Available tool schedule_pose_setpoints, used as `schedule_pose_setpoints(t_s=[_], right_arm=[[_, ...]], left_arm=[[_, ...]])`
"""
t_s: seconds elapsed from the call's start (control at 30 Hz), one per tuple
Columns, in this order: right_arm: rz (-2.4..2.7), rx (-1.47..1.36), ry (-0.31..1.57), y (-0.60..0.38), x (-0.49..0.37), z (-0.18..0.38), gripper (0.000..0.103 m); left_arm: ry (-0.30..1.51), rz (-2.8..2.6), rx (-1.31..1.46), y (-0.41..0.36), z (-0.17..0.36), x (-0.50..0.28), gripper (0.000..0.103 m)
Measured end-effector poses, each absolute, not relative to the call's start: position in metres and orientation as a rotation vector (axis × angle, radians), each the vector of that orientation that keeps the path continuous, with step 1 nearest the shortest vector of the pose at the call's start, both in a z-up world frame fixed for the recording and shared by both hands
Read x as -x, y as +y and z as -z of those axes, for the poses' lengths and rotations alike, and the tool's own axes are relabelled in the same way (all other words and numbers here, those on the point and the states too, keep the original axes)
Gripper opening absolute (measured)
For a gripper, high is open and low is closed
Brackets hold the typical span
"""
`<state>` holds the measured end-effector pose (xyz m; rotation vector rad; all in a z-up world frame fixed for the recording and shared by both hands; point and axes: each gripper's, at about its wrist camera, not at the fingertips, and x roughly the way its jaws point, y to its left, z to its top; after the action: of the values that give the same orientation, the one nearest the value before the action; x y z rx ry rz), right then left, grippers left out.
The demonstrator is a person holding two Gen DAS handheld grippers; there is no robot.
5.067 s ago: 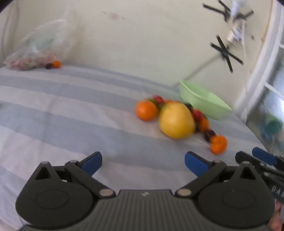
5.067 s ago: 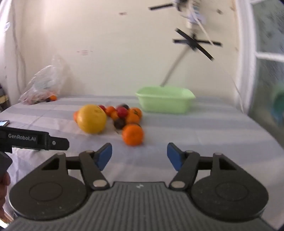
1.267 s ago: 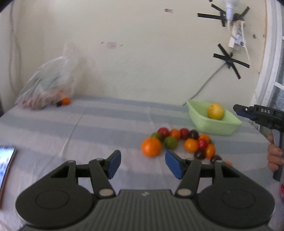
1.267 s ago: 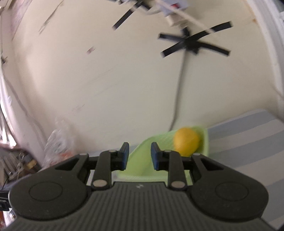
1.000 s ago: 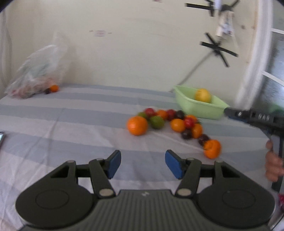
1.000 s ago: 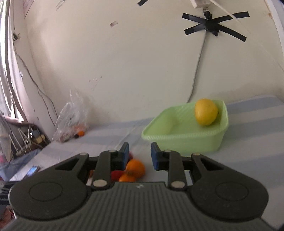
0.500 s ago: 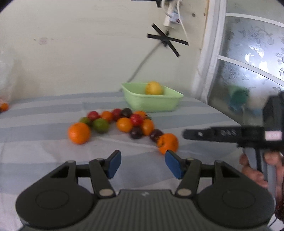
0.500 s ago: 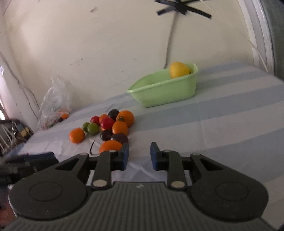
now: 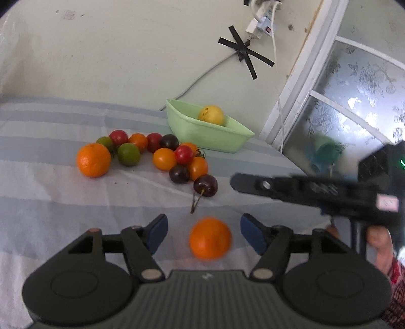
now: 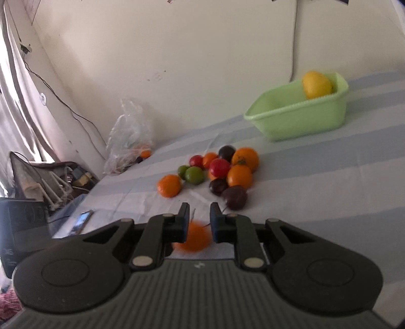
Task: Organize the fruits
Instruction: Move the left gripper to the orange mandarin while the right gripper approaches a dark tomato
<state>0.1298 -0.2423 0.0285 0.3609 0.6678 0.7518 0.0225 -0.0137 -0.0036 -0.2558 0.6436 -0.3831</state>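
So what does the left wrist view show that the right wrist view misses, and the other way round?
Only the left wrist view shows the patterned frosted window, the taped white power strip and the right gripper from the side. Only the right wrist view shows the clear plastic bag, the phone and the clutter beyond the bed edge. Both show the pale green plastic tub holding the yellow fruit, the mixed fruit cluster and the near orange.
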Motion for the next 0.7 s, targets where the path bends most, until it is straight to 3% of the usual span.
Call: schedule_pose_setpoints(t_s=[0.13, 0.37, 0.7], right_arm=[[-0.693, -0.377, 0.69, -0.24, -0.15, -0.023, 0.021], [-0.732, -0.292, 0.679, -0.219, -0.149, -0.025, 0.038], [-0.65, -0.225, 0.681, -0.218, -0.15, -0.014, 0.032]], left_arm=[[0.641, 0.368, 0.164, -0.036, 0.003, -0.029, 0.069], [0.645, 0.297, 0.042, -0.051, 0.012, -0.021, 0.062], [0.599, 0.282, 0.074, -0.039, 0.006, -0.01, 0.062]])
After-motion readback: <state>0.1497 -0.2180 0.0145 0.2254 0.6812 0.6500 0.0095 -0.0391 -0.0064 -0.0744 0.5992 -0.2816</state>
